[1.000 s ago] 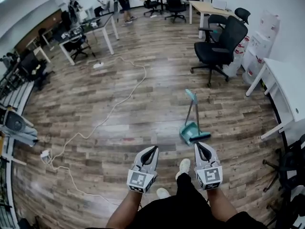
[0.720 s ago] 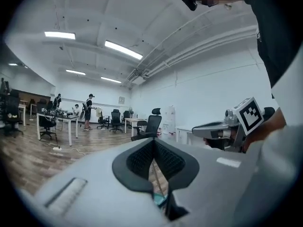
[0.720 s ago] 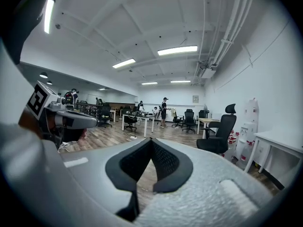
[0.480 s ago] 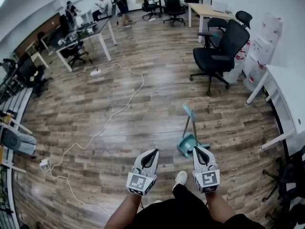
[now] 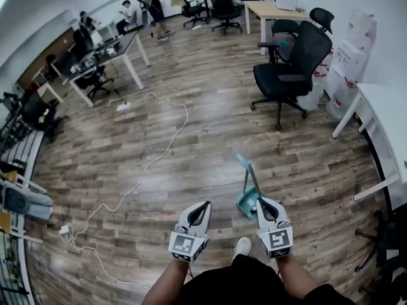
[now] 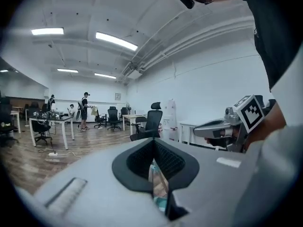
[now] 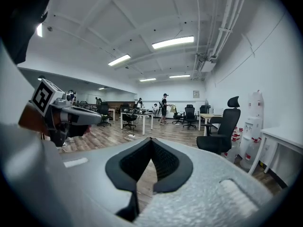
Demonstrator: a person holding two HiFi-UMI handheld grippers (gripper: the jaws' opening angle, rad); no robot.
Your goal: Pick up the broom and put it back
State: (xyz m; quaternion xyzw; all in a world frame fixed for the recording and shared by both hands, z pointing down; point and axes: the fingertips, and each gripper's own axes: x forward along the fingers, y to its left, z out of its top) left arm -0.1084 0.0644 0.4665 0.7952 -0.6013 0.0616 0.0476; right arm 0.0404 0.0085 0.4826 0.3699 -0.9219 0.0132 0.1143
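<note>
The left gripper (image 5: 205, 204) has its jaws pressed together, with nothing in them. The right gripper (image 5: 262, 201) is closed and empty too. The teal broom (image 5: 244, 162) stands on the wood floor (image 5: 210, 145), just in front of the right jaws and off to the right of the left jaws.

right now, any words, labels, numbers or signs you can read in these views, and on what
No text is readable.
Left marker cube and right marker cube: black-and-white square patterns only, no letters.
Water jugs: red labels, too small to read.
Wall frame: too small to read.
</note>
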